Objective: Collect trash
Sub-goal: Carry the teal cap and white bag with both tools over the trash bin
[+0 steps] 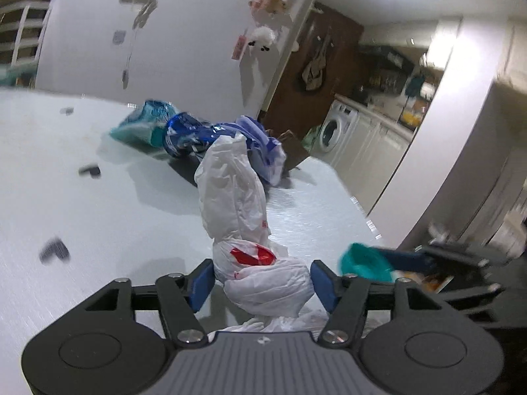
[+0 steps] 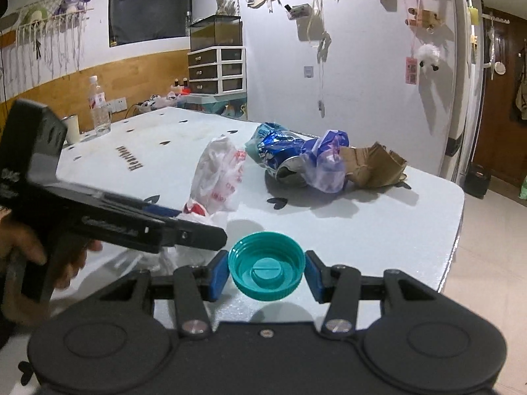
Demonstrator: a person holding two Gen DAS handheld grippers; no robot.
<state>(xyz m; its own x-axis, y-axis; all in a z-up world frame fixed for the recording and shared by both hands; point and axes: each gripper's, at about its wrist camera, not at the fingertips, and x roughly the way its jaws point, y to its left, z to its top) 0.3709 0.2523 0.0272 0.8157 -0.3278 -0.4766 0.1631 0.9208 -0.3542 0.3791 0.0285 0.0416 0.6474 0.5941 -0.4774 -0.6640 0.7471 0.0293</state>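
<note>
My left gripper (image 1: 262, 279) is shut on a white plastic bag with red print (image 1: 237, 207), which stretches away over the white table (image 1: 66, 181). The bag also shows in the right wrist view (image 2: 217, 171), with the left gripper (image 2: 197, 230) at the left. My right gripper (image 2: 266, 271) is shut on a teal bottle cap (image 2: 266, 271), open side up, just above the table (image 2: 378, 230). The cap also shows in the left wrist view (image 1: 364, 261). Further back lie a crumpled blue wrapper (image 2: 280, 154), a purple bag (image 2: 326, 164) and torn brown cardboard (image 2: 375, 164).
A water bottle (image 2: 98, 108) and a white cup (image 2: 72, 128) stand at the table's far left edge. The table's right edge (image 2: 457, 223) drops to the floor. A white wall with hanging ornaments (image 2: 362, 49) stands behind.
</note>
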